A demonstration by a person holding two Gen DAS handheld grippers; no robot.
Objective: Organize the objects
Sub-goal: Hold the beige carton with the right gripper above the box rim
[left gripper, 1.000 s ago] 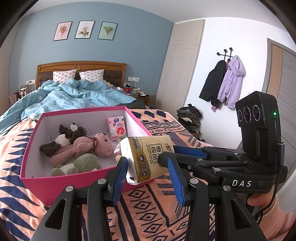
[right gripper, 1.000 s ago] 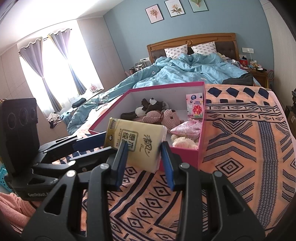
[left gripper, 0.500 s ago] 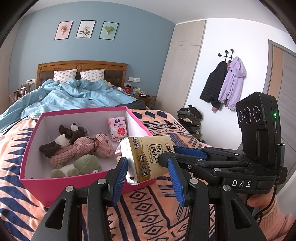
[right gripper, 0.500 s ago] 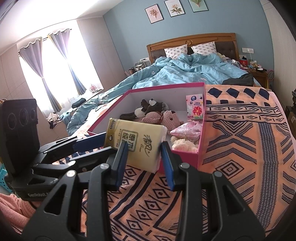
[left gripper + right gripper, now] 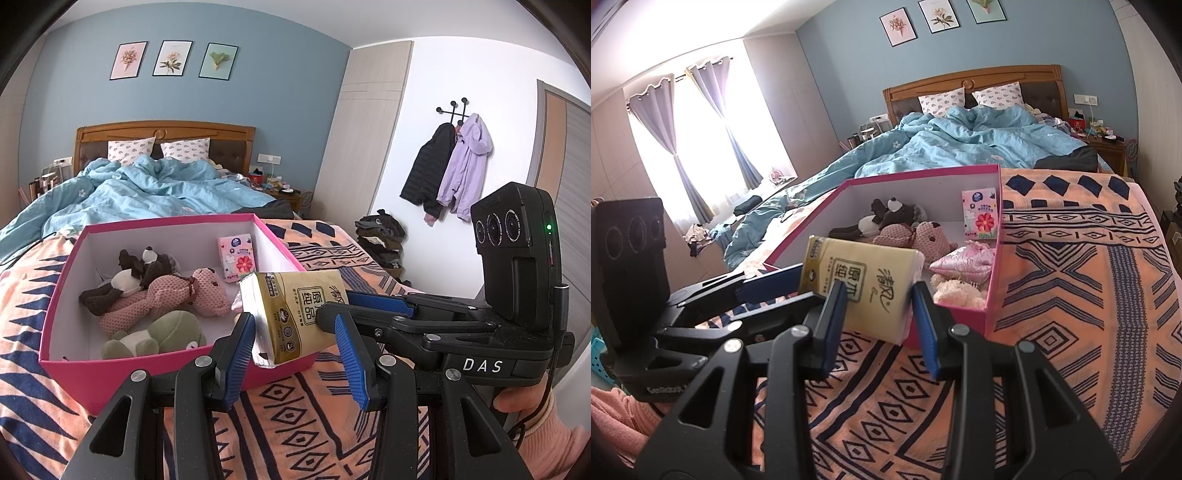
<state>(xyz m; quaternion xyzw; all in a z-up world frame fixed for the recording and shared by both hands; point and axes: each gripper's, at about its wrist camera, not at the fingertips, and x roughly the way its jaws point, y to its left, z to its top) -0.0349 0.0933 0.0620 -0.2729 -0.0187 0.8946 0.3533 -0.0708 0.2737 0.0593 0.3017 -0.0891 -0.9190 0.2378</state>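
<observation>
Both claws share the soft yellow plastic-wrapped tissue pack [image 5: 295,314]: the right claw [image 5: 879,314] is narrowly closed on one end, the left claw [image 5: 295,354] pinches the other. Just beyond them lies the pink cardboard box [image 5: 62,369] on the bed; lift the pack over its near rim before letting go

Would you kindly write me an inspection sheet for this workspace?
Surface: patterned blanket, pink box on it.
Job's things: tissue pack held in the air near the box; plush toys and a small packet inside.
Clutter: clothes pile on the floor.
Grippers: left claw and right claw both shut on the pack.
Cables: one cable down the right camera unit.
Surroundings: unmade bed, coats on hooks.
</observation>
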